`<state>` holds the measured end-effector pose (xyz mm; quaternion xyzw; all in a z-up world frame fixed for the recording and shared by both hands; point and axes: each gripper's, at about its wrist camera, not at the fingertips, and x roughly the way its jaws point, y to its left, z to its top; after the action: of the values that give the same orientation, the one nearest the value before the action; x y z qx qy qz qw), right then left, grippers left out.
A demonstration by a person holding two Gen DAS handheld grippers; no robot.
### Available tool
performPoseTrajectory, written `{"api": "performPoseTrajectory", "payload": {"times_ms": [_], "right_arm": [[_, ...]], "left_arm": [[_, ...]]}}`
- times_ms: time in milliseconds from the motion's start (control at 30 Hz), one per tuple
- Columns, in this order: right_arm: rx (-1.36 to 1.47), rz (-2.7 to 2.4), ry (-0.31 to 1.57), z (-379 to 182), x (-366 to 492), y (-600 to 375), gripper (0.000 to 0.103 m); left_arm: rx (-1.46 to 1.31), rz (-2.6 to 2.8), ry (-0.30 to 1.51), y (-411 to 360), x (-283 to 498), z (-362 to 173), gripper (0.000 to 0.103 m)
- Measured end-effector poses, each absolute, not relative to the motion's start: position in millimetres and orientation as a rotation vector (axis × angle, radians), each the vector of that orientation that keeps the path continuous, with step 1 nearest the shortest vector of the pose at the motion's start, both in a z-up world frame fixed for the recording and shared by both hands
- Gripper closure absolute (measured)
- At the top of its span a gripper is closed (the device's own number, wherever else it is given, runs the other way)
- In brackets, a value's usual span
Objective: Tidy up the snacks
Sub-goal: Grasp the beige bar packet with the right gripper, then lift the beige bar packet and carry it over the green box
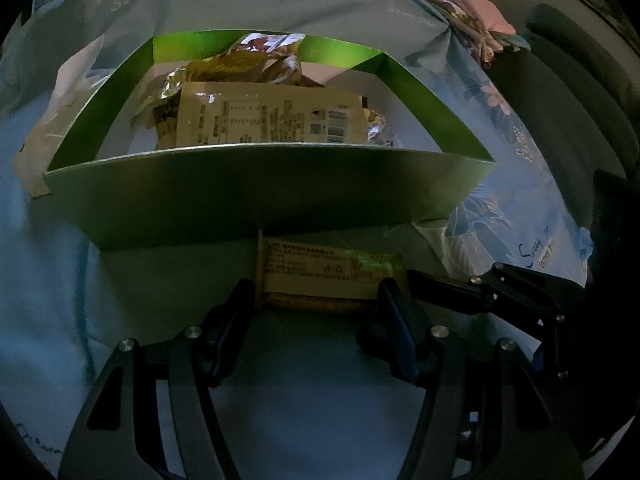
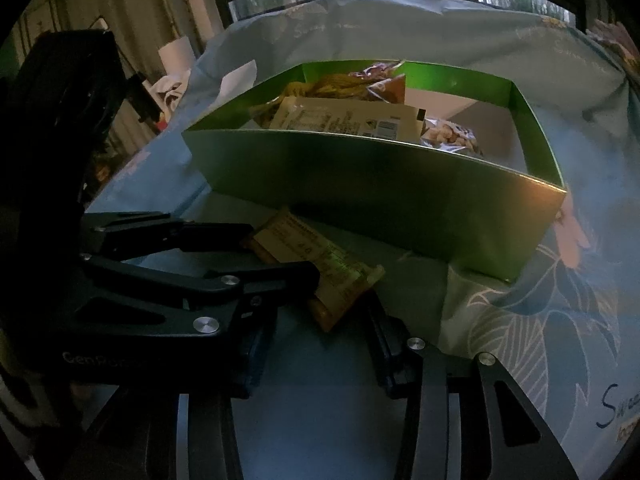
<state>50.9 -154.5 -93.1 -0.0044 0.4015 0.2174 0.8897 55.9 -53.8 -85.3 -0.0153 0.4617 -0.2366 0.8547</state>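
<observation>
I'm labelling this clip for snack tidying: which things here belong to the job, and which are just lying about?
Job:
- green box
- snack packets in it
- snack bar outside the box, between the left gripper fingers
- right gripper

Lying about:
- floral cloth
- folded fabric

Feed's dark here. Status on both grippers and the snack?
Left gripper shut on tan snack packet. Right gripper open around packet's end. Green cardboard box just beyond; path clear.

left gripper arm: "GenRo…", rest cut off
cloth script: "Swee…", partial
snack wrappers: print too small to read
</observation>
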Motion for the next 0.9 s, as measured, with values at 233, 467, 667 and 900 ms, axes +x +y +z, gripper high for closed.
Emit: {"api": "performPoseTrajectory", "payload": {"times_ms": [233, 467, 667, 900], "right_arm": [[0.02, 0.454, 0.834, -93, 50, -159, 0.065], [0.017, 0.452, 0.813, -90, 45, -158, 0.065], [0.01, 0.446, 0.782, -81, 40, -159, 0.065], [-0.003, 0.442, 0.734, -65, 29, -158, 0.065]], "left_arm": [[-0.022, -0.498, 0.961, -55, 54, -83, 0.041], [-0.02, -0.503, 0.944, -55, 50, -79, 0.041], [-0.006, -0.504, 0.908, -56, 44, -69, 0.041], [0.027, -0.496, 0.844, -57, 33, -52, 0.041]]}}
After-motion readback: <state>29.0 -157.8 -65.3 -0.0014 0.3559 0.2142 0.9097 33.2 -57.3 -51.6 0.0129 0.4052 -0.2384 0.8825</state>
